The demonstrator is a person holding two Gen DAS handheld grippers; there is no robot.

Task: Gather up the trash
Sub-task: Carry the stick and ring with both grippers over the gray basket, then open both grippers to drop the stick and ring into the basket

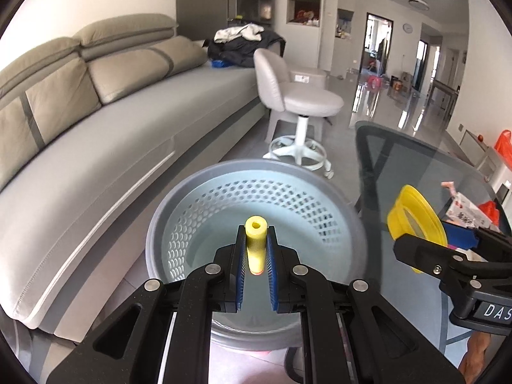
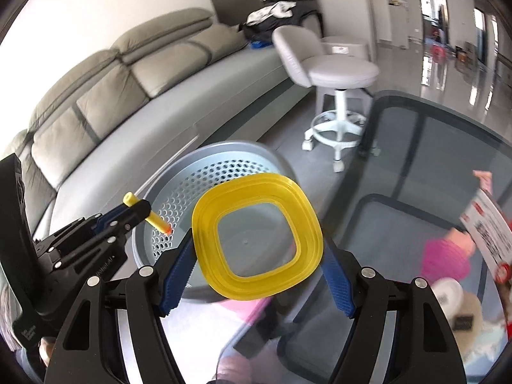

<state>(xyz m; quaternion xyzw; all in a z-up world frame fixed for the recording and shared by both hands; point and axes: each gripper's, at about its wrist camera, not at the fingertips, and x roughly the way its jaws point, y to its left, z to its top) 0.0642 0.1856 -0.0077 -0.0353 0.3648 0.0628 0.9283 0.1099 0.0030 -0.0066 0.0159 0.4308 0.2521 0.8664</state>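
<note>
Furthest left, the left hand-held gripper (image 1: 256, 249) is clamped on a yellow foam dart (image 1: 255, 244), orange tip down, right over the open mouth of the perforated grey basket (image 1: 179, 224) that stands on the floor beside the sofa (image 1: 96, 147). The dart looks ready to drop: open the jaws while it hangs over the middle, not the rim (foam is light and may bounce or cling to a pad).

To the right, the right hand-held gripper (image 2: 257, 252) is clamped on a yellow plastic lid (image 2: 256, 236), its fingers pressing the lid's two sides. It hovers above the basket's near edge, next to the glass surface (image 2: 448, 160). Carry it further over the opening and tilt it flat before release, so it does not catch the rim.
</note>
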